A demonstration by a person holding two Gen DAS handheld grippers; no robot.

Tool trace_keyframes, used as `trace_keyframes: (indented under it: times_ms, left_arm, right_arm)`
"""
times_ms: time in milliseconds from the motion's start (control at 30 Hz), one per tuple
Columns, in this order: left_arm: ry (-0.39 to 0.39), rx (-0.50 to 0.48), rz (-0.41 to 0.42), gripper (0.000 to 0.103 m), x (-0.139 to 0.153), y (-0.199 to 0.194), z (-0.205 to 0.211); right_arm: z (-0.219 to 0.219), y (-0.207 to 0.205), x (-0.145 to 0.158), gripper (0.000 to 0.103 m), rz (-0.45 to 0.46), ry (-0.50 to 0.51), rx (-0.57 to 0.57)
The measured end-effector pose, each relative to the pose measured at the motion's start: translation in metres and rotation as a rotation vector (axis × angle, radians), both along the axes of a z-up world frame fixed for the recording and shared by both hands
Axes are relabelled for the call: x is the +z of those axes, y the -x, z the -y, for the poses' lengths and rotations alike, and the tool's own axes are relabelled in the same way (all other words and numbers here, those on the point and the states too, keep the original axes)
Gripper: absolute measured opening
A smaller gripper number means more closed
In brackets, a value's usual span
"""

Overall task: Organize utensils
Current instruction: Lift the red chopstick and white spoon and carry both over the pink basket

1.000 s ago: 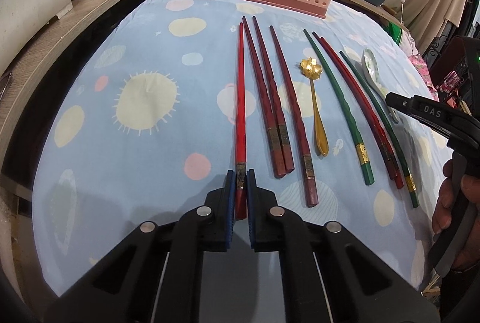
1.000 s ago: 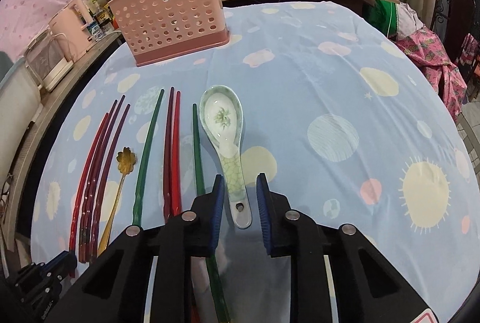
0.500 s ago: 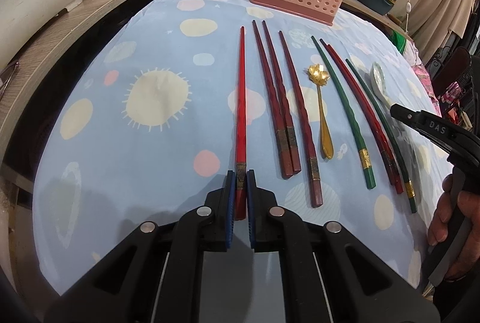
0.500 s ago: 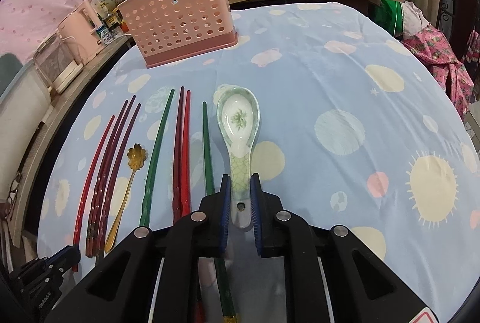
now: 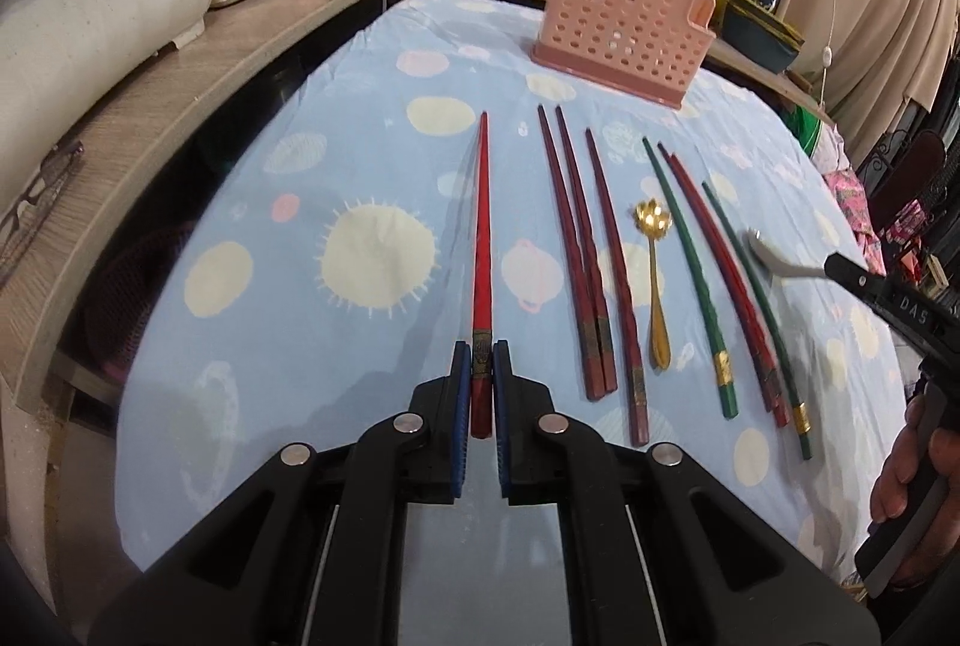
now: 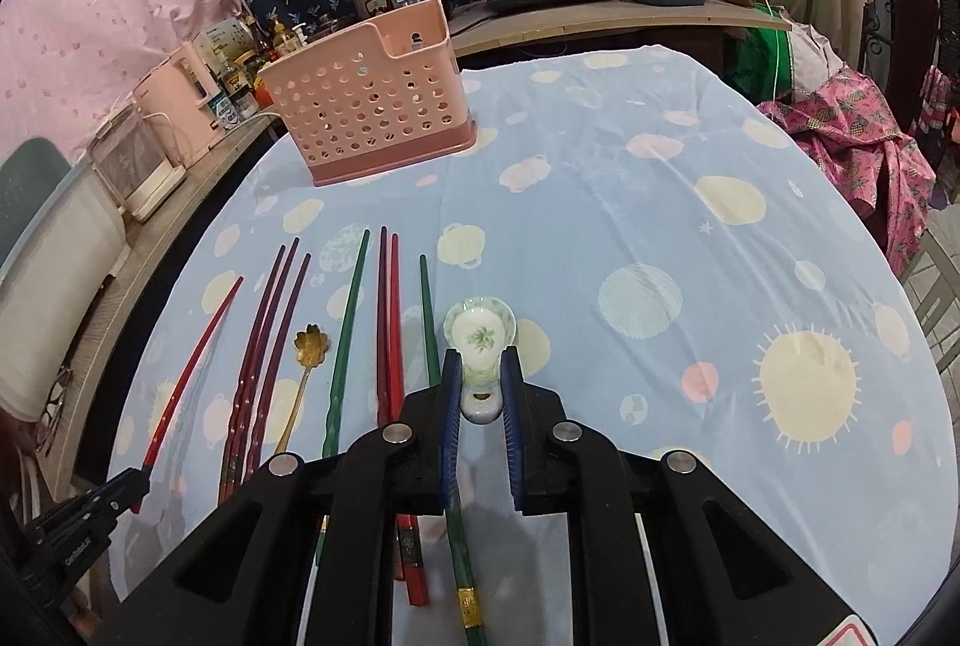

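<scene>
Your left gripper (image 5: 477, 391) jaws pinch a red chopstick (image 5: 481, 250), right gripper (image 6: 480, 394) jaws clamp the spoon (image 6: 480, 340); the basket (image 6: 366, 105) looks empty, and every other utensil lies well short of it.

"DAS" in white letters on right tool (image 5: 864, 280) body; other labels too small.

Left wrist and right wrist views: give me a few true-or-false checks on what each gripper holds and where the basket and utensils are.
1. The left gripper is shut on the bright red chopstick. True.
2. The right gripper holds the gold spoon. False: it grips the ceramic spoon; the gold spoon lies on the tablecloth.
3. The pink utensil basket already holds chopsticks. False: none show in it.
4. Two green chopsticks lie on the cloth. True.
</scene>
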State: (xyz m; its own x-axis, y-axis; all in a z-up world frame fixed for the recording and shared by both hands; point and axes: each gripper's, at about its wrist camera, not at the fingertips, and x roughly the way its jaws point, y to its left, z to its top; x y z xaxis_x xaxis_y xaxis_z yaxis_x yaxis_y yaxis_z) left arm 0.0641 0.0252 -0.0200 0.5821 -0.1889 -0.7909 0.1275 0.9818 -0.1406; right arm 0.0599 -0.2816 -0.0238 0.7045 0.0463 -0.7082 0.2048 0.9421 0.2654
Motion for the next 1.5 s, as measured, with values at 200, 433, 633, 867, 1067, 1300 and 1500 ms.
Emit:
trace_keyframes:
  times_ms: [200,433,633,867,1067,1300,1500]
  left_arm:
    - [0.017,0.014,0.066,0.007,0.03,-0.009,-0.006]
    - [0.027,0.026,0.132,0.007,0.059,-0.025,-0.01]
    - [0.048,0.037,0.182,0.007,0.082,-0.04,-0.015]
    - [0.055,0.05,0.266,0.007,0.113,-0.057,-0.018]
    - [0.057,0.046,0.338,0.007,0.144,-0.081,-0.015]
    - [0.072,0.015,0.422,0.007,0.19,-0.114,-0.004]
    - [0.1,-0.024,0.528,0.007,0.244,-0.147,0.018]
  right_arm:
    - [0.005,0.002,0.014,0.012,0.033,-0.013,-0.003]
    - [0.01,-0.001,0.028,0.011,0.062,-0.014,-0.003]
    - [0.014,-0.004,0.036,0.007,0.075,-0.033,-0.001]
    - [0.015,-0.014,0.046,0.007,0.091,-0.021,0.006]
    - [0.018,-0.03,0.065,0.007,0.128,0.008,0.017]
    - [0.031,-0.07,0.097,0.007,0.181,-0.004,0.031]
    - [0.041,-0.122,0.13,0.007,0.231,0.003,0.04]
